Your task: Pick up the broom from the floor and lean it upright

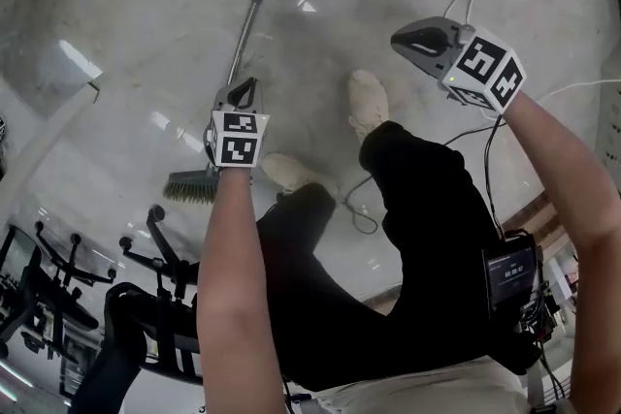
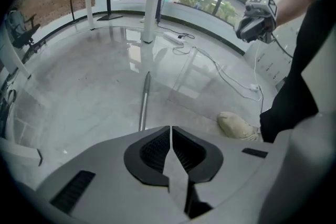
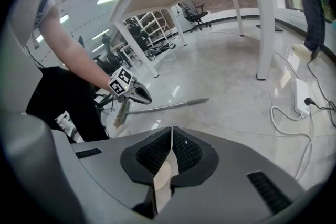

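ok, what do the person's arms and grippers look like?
The left gripper and right gripper: light grey moulded shells, black ribbed pads, each with a white cube of black square markers. Forearms bare. A thin black cable runs from the right cube to a black screen unit.

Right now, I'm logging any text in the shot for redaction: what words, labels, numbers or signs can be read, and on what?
Nothing can be read as text.
On the belt device: a lit screen with light characters, too small and blurred to read.
On the left marker cube and the right marker cube: black-and-white square patterns only, no words or numbers.
On the broom: no print visible.
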The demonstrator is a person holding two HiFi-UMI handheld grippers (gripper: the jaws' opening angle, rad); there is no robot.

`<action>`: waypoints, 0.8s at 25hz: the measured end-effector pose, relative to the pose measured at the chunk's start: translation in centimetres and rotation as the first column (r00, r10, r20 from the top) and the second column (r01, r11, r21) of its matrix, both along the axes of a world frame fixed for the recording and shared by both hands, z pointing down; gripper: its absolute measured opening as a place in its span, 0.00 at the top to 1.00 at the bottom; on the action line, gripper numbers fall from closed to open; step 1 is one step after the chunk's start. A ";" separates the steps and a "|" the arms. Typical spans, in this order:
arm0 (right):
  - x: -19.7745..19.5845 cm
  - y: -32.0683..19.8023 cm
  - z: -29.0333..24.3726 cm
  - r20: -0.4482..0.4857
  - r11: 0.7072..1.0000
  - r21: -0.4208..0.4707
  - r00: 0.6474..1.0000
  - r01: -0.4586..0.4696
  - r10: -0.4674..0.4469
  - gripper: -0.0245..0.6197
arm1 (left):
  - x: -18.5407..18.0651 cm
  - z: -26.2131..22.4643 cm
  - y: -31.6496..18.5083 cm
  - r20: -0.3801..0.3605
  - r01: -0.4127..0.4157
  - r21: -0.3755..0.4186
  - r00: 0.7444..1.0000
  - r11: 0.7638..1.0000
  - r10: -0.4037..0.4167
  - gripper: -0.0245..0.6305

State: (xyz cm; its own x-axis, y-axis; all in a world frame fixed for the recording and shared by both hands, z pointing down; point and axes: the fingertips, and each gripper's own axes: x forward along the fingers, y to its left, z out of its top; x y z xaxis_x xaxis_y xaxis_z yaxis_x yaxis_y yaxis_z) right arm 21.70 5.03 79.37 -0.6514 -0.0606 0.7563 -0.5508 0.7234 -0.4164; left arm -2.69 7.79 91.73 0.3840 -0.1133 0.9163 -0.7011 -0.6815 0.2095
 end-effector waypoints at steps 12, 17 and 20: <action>2.3 -2.1 5.2 -0.004 0.999 0.019 0.999 -0.043 0.043 0.93 | 1.1 8.9 -7.6 0.133 -0.007 0.062 0.991 0.998 -0.001 0.81; 1.7 -2.7 6.0 -0.006 0.998 0.039 0.999 -0.041 0.042 0.93 | 0.9 10.7 -8.9 0.198 -0.040 0.054 0.980 0.998 0.029 0.81; 1.4 -2.7 6.9 -0.014 0.999 0.040 1.000 -0.008 0.009 0.93 | 0.7 12.1 -9.4 0.219 -0.062 0.035 0.974 0.997 0.053 0.81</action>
State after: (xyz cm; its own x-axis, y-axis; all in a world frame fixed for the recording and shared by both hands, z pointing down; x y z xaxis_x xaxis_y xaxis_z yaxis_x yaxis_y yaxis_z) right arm 23.08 2.32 86.25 -0.6397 -0.0964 0.7625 -0.5627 0.7345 -0.3792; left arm -1.95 -1.62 103.79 0.1827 -0.1362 0.9737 -0.6861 -0.7270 0.0271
